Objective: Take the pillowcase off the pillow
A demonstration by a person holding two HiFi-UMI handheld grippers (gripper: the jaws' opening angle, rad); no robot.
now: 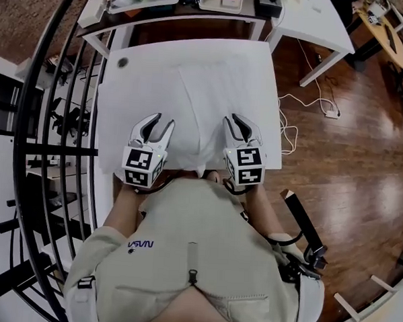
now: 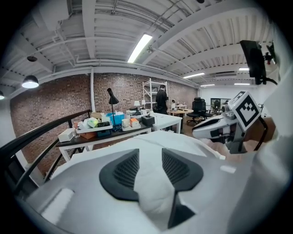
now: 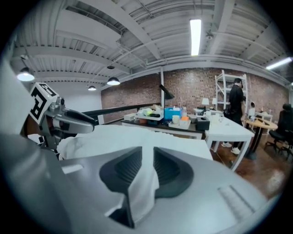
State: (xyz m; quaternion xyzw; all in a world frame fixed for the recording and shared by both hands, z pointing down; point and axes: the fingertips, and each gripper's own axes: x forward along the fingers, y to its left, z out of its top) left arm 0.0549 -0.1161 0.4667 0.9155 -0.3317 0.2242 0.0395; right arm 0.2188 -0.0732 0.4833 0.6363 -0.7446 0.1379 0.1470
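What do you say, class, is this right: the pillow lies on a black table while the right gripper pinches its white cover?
Not quite: the table is white, not black, as the head view shows. The pillow does lie on it, and the right gripper pinches its white cover.

A white table (image 1: 134,99) stands between a black railing (image 1: 30,81) and a white cable (image 1: 329,111) on wooden floor (image 1: 356,172).
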